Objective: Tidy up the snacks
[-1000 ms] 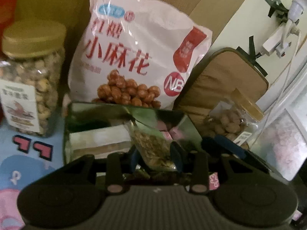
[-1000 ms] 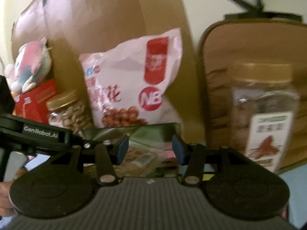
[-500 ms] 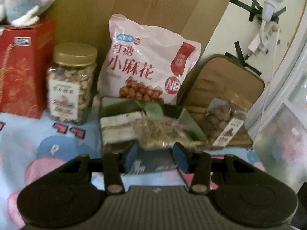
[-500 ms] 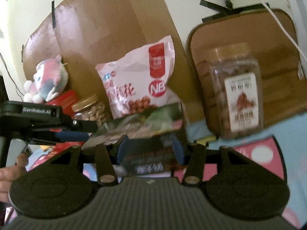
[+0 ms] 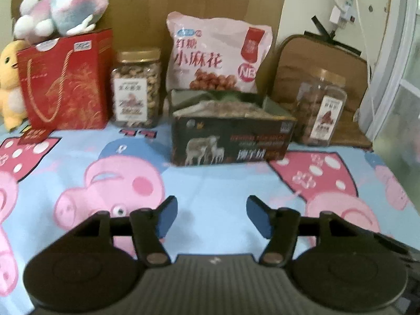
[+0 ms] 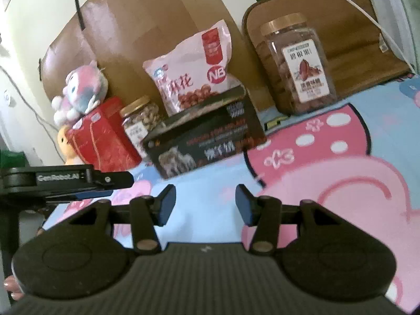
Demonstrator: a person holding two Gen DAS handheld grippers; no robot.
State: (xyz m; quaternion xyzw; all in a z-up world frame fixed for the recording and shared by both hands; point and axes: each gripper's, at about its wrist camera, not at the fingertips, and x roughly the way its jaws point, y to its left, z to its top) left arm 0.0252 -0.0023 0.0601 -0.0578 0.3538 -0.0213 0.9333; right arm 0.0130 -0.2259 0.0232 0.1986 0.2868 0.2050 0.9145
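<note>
A row of snacks stood along the back of a cartoon-print sheet [image 5: 210, 183], soft blue cotton patterned with pink pigs, against a slab of brown cardboard [image 5: 147, 8]. At centre sat the dark snack box [image 5: 231, 141], a glossy rectangular carton printed with sheep, its top open. Behind it leaned a crinkled pink snack bag [image 5: 218, 57] showing brown twists. To its left stood a clear plastic nut jar [image 5: 136, 89] with a gold lid, then a red paper gift bag [image 5: 65, 81] with cord handles, a plush toy [image 5: 63, 2] on top and a yellow plush [image 5: 9, 84] beside it. To the box's right a second clear jar [image 5: 319, 107], tan-lidded and filled with reddish-brown nuts, stood before a tan padded cushion [image 5: 323, 60].

The left gripper [image 5: 211, 215] hung over bare sheet well short of the box, its blue-padded jaws having just been opening, now spread roughly halfway with nothing between them. The right gripper [image 6: 204, 206] likewise stood about half open and empty, touching nothing, the left one's black body visible beside it.
</note>
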